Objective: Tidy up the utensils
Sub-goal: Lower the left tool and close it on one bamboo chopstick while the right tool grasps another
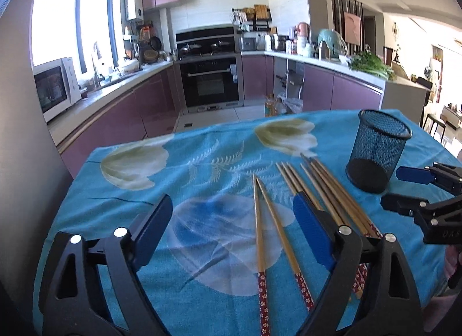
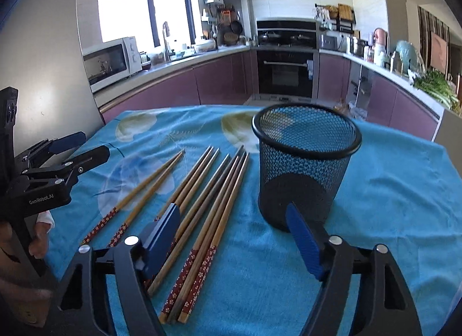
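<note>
Two grippers and one table are in play. I order items from largest down.

Table (image 1: 121, 220): covered by a blue floral cloth, soft and likely to bunch under a dragging fingertip.

Mesh cup (image 2: 306, 168): black wire, upright and empty, standing toward the far right corner of the table. I judge it light and easy to tip, so utensils should drop in from above, not be pushed against the rim.

Left gripper (image 1: 231, 226): jaws wide apart, holding nothing, above the near edge with the loose pair of chopsticks (image 1: 270, 238) lying between the jaws on the cloth.

Right gripper (image 2: 236, 235): jaws moderately wide, also empty, above the near edge, its right pad in front of the cup's base (contact cannot be confirmed).

Chopstick bundle (image 2: 208, 209): several wooden sticks side by side, between the loose pair and the cup, patterned red ends toward the near edge. I judge them light, stiff, smooth and prone to rolling. Take hold across the mid-shaft, near the balance point, with both sticks of a pair pinched together.
</note>
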Available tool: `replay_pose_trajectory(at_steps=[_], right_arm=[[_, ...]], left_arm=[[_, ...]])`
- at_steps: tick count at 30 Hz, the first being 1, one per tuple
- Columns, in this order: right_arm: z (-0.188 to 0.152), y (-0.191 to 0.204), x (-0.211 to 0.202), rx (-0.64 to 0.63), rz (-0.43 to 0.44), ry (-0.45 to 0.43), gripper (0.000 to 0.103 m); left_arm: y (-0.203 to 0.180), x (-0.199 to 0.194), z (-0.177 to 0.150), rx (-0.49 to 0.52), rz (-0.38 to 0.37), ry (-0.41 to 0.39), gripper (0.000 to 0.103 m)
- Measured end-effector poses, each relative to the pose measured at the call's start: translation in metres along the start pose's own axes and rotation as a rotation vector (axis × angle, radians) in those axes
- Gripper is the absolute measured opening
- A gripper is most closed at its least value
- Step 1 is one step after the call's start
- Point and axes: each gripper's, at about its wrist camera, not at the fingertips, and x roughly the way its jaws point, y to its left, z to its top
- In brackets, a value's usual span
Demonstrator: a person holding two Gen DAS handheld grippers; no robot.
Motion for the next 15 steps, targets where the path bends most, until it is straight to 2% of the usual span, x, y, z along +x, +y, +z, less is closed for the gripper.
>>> replay_pose_trajectory(at_steps=[3,4,5,10,15], right_arm=[[-0.001,0.001,0.014,0.0,0.002,0.058,0.054],[-0.001,0.002,0.019,0.0,0.002,0.076,0.045],[-0.001,0.003,0.023,-0.002,0.004,0.09,0.041],[0.002,0.007,0.039,-0.01,0.009,0.15,0.033],[0.003,0.007,0.041,-0.017,0.004,0.167,0.029]], left_arm=[[0.001,0.019,-0.006,0.008,-0.036,0.076,0.072],[0.0,0.025,-0.008,0.01,-0.039,0.089,0.07],[0.0,0.031,-0.009,0.012,-0.044,0.106,0.067],[-0.006,0.054,-0.015,0.024,-0.066,0.179,0.055],[-0.01,0.067,-0.016,0.041,-0.096,0.233,0.044]])
